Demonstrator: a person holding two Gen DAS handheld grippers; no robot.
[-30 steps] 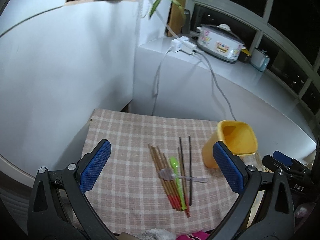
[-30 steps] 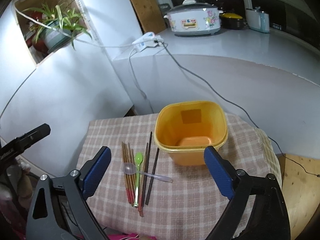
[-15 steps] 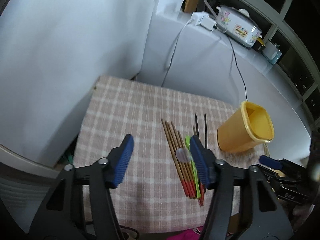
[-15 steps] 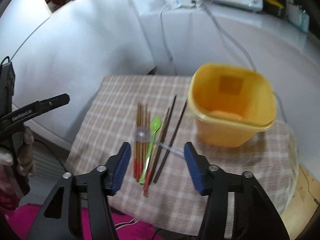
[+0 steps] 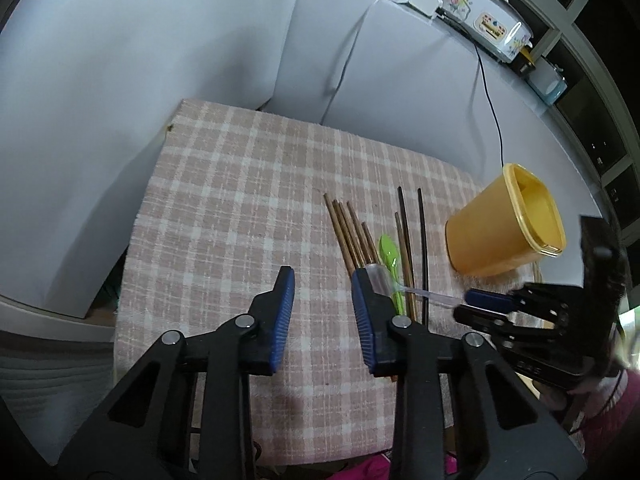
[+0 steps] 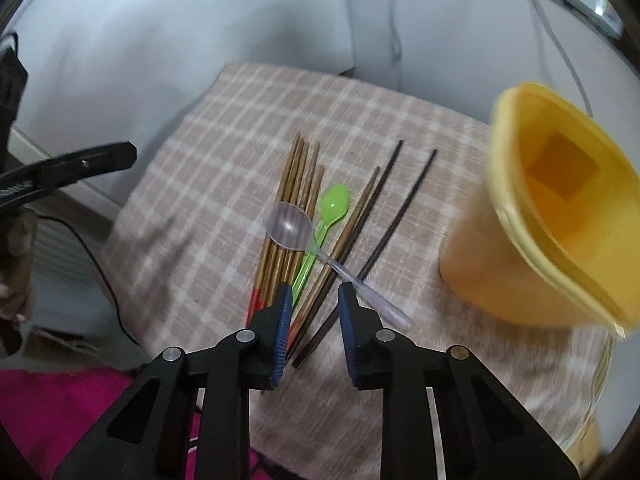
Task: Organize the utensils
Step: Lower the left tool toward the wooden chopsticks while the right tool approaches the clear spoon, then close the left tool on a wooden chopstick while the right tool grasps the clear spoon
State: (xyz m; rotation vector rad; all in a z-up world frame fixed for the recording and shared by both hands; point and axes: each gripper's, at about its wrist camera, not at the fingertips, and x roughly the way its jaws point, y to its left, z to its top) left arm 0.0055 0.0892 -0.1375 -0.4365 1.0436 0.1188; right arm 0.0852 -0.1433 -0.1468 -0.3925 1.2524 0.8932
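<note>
Chopsticks (image 6: 288, 220) and spoons lie unlabelled; both grippers, left (image 5: 322, 280) and right (image 6: 311, 296), gape apart.

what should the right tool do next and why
Probably ease the right tool forward and down to close on the clear spoon. Its jaws are open, just short of the spoon's handle. The spoon lies across the chopsticks and green spoon, so it comes off first, and the yellow cup stands empty nearby.

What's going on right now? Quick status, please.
Both grippers, left and right, open and empty. Right low over clear spoon handle. Spoon lies across chopsticks and green spoon. Yellow cup empty.
</note>
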